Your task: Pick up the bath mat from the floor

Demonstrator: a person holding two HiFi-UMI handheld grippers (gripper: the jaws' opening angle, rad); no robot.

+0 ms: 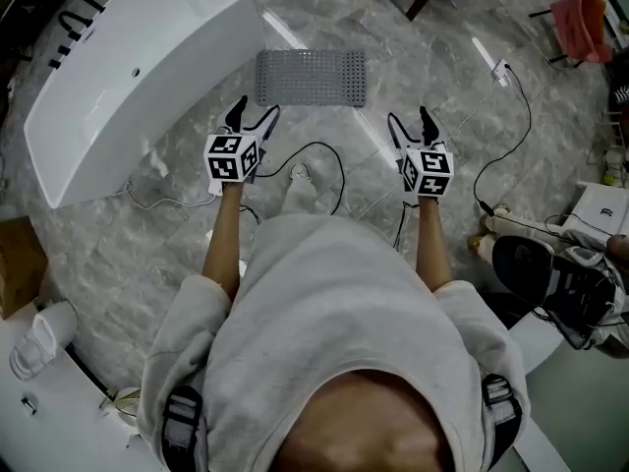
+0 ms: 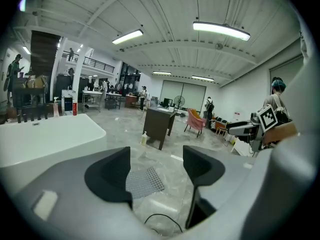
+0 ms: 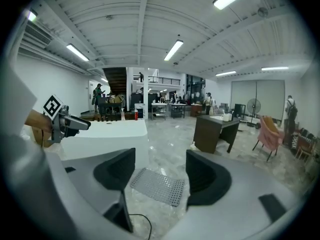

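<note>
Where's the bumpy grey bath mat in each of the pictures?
Head view: bath mat near the top centre, right of the white bathtub.
Left gripper view: bath mat low centre, seen between the open jaws.
Right gripper view: bath mat low centre, between the open jaws.
Shared landmark: the white bathtub sits left of the mat in every view.

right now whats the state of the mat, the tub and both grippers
bath mat: lying flat on the floor, not gripped
left gripper: open, nothing between its jaws
right gripper: open, nothing between its jaws
bathtub: empty
</note>
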